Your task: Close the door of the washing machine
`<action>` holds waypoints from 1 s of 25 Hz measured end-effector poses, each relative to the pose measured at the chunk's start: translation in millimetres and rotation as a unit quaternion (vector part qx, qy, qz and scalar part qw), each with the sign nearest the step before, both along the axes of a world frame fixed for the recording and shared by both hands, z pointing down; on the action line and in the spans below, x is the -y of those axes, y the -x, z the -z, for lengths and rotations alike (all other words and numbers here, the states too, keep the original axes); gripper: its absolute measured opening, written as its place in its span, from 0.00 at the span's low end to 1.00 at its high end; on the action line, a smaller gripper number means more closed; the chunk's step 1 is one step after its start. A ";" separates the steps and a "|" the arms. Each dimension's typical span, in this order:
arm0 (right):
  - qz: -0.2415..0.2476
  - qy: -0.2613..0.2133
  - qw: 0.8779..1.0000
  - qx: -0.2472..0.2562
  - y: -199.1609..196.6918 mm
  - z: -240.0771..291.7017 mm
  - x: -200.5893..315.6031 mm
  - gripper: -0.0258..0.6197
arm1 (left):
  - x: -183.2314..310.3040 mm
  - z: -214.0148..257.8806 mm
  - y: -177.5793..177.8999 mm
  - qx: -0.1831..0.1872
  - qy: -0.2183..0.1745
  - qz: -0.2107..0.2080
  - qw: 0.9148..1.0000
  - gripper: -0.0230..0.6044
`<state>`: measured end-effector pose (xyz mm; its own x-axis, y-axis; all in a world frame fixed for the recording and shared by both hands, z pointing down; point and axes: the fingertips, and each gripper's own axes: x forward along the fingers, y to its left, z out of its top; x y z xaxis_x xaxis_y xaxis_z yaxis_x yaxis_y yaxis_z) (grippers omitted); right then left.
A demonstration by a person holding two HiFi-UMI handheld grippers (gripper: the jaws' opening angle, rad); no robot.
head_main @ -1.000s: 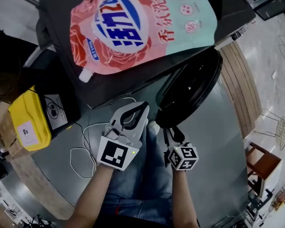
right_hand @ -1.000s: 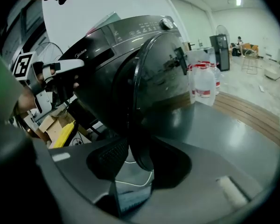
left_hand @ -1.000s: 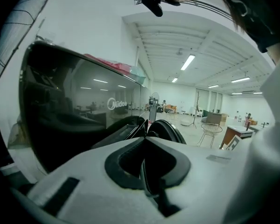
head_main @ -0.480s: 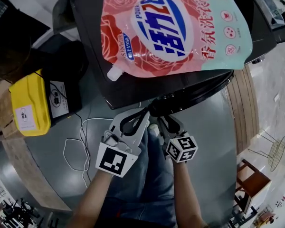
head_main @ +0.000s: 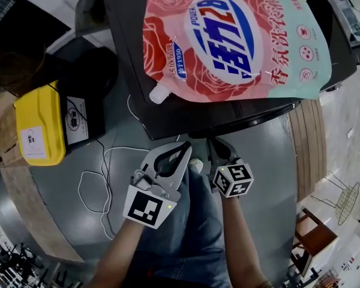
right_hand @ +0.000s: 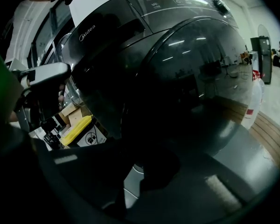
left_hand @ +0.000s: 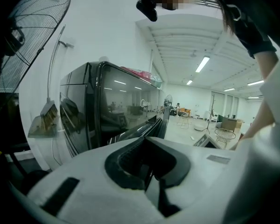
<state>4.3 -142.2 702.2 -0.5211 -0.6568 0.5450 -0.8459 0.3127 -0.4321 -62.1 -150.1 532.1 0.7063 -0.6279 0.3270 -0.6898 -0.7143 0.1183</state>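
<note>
Door front: right gripper view | pouch print: head view

Door nearly shut (previously wide open)

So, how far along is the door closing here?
Mostly done: the door lies nearly flat against the front of the washing machine. In hand: the right gripper, jaws shut, is close against the door. Left: a final push perhaps; whether it has latched isn't visible.
</note>
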 end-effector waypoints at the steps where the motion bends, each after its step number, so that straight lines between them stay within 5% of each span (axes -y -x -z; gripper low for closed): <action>1: -0.002 -0.001 1.000 -0.001 -0.1 -0.1 0.2 0.06 | 0.9 -0.2 0.4 -0.001 -0.001 0.000 1.000 0.05; 25: -0.012 -0.002 1.000 -0.010 2.0 1.6 4.2 0.06 | 2.3 9.3 -3.8 0.001 -0.011 -0.018 1.000 0.05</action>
<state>2.3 -146.4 700.5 -0.4940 -0.6709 0.5530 -0.8618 0.2932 -0.4140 -58.4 -152.5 522.8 0.7274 -0.6098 0.3147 -0.6643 -0.7408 0.0999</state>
